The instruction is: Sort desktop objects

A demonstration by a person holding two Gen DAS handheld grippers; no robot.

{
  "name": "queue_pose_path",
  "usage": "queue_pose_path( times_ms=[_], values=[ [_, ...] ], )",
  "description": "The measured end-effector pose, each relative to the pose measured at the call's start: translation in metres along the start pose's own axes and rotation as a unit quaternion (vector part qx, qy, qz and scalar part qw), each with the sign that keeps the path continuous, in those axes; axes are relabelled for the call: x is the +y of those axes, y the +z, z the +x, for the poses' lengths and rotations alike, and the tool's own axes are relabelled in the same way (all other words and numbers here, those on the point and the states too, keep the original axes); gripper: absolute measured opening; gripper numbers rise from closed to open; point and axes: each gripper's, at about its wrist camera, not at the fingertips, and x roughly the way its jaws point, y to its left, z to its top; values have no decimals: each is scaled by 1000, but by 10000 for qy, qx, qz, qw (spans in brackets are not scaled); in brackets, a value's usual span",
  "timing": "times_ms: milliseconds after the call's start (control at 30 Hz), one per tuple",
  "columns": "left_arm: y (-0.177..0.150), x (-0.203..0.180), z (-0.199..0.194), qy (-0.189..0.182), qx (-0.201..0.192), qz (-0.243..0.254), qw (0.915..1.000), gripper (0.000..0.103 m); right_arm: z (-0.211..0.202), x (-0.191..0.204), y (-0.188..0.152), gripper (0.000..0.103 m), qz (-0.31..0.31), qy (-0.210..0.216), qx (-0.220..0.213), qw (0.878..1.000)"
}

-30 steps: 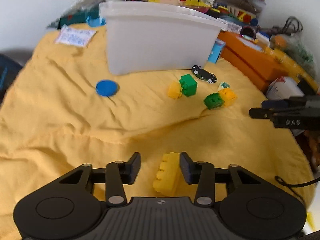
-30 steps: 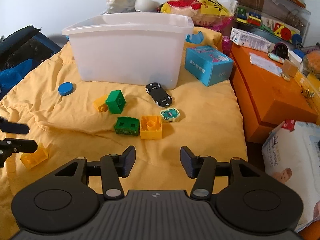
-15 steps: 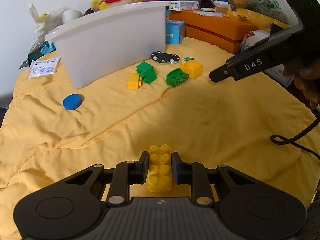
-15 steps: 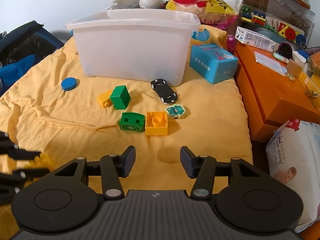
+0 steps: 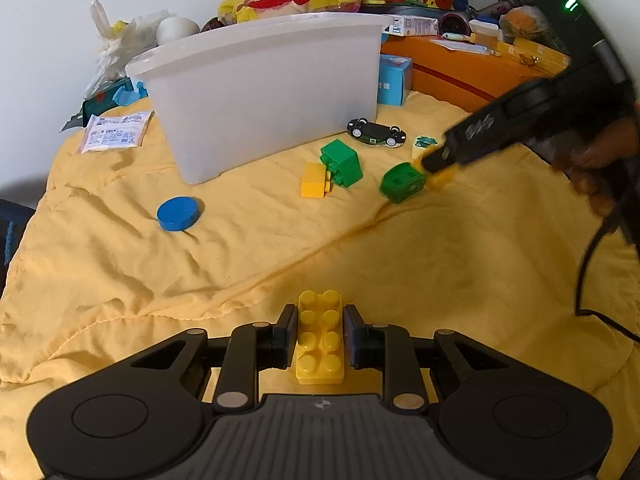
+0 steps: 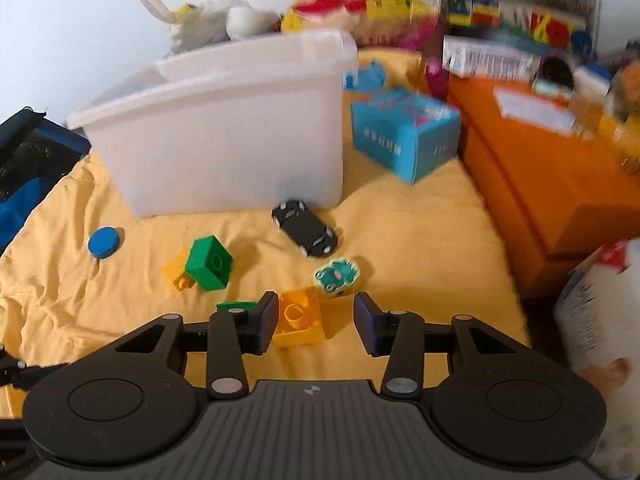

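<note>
My left gripper [image 5: 318, 320] is shut on a long yellow studded brick [image 5: 320, 340], held just above the yellow cloth [image 5: 400, 280]. My right gripper [image 6: 316, 312] is closing around a square yellow-orange brick [image 6: 298, 316]. Its left pad touches the brick, while the right pad stands well apart from it. In the left wrist view that gripper [image 5: 436, 160] reaches in from the right, blurred, beside a green arched brick [image 5: 402, 182]. A white plastic bin [image 6: 224, 136] stands upright behind the loose toys.
On the cloth lie a green cube [image 6: 209, 262] against a small yellow brick [image 6: 178, 272], a black toy car [image 6: 306, 228], a frog eraser [image 6: 338, 274] and a blue disc [image 6: 103, 242]. A blue carton [image 6: 404, 132] and an orange box [image 6: 560, 184] stand to the right.
My left gripper closed on the long yellow brick and lifted it a little. My right gripper moved forward to the square yellow-orange brick, and its jaws have narrowed.
</note>
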Motion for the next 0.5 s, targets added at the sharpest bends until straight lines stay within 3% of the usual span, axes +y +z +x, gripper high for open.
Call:
queue_pose_path(
  times_ms=[67,133,167,300,367,500],
  values=[
    [1,1,-5,-12,-59,-31,10000,28,11,-4,-4,45,235,242,190,9993],
    [1,2,-10,-4,-112,-57,9999,28,11,-2,-8,32,175,265,203,9993],
    [1,3,-11,-10,-99,-69,9999,28,7,2,-8,26,27,227,173,9996],
    [-3,4,-11,-12,-41,-98,9999,28,-20,22,-16,26,-1110,-227,-142,9935],
    [-5,3,-11,-32,-22,-126,9999,28,-28,34,-27,26,-1948,-605,-194,9788],
    [-7,-2,-8,-67,93,-61,9999,29,-26,57,-59,27,-3290,-1091,-52,9380]
  ],
)
